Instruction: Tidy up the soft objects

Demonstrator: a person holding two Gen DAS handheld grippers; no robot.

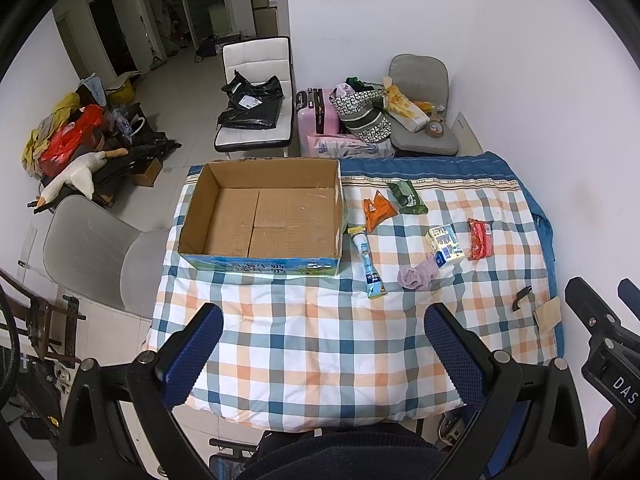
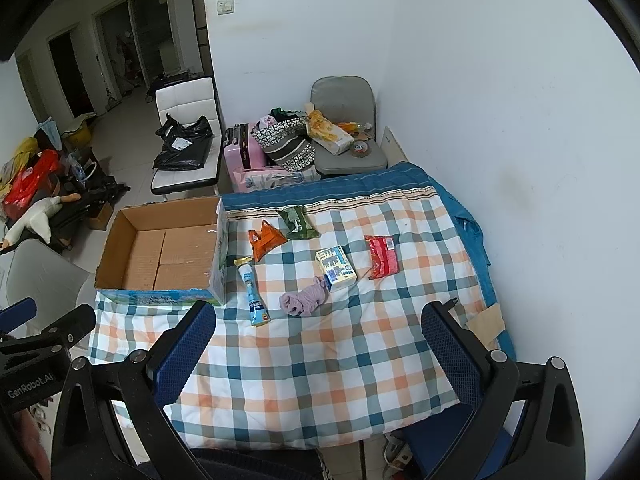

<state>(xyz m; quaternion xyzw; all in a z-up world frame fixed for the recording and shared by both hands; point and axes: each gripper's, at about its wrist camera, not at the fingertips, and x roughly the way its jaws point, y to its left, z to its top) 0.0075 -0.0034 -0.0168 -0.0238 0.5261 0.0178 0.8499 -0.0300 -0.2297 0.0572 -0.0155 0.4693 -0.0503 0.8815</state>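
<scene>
An open, empty cardboard box [image 1: 264, 216] [image 2: 168, 252] stands on the left of a checked quilt [image 1: 320, 340] [image 2: 320, 360]. To its right lie a white-blue tube [image 1: 368, 262] [image 2: 253, 292], an orange packet [image 1: 376, 210] [image 2: 266, 240], a green packet [image 1: 408, 197] [image 2: 298, 222], a yellow-white tissue pack [image 1: 445, 246] [image 2: 336, 268], a red packet [image 1: 480, 238] [image 2: 382, 256] and a purple rolled sock [image 1: 418, 274] [image 2: 304, 300]. My left gripper [image 1: 324, 332] and right gripper [image 2: 318, 328] are both open and empty, held above the quilt's near edge.
Behind the table stand a white chair with black bags [image 1: 256, 104], a pink suitcase [image 1: 316, 114] and a grey chair piled with bags [image 1: 420, 120]. A grey chair [image 1: 92, 252] stands left of the table. A white wall is on the right. Clutter lies on the floor at left.
</scene>
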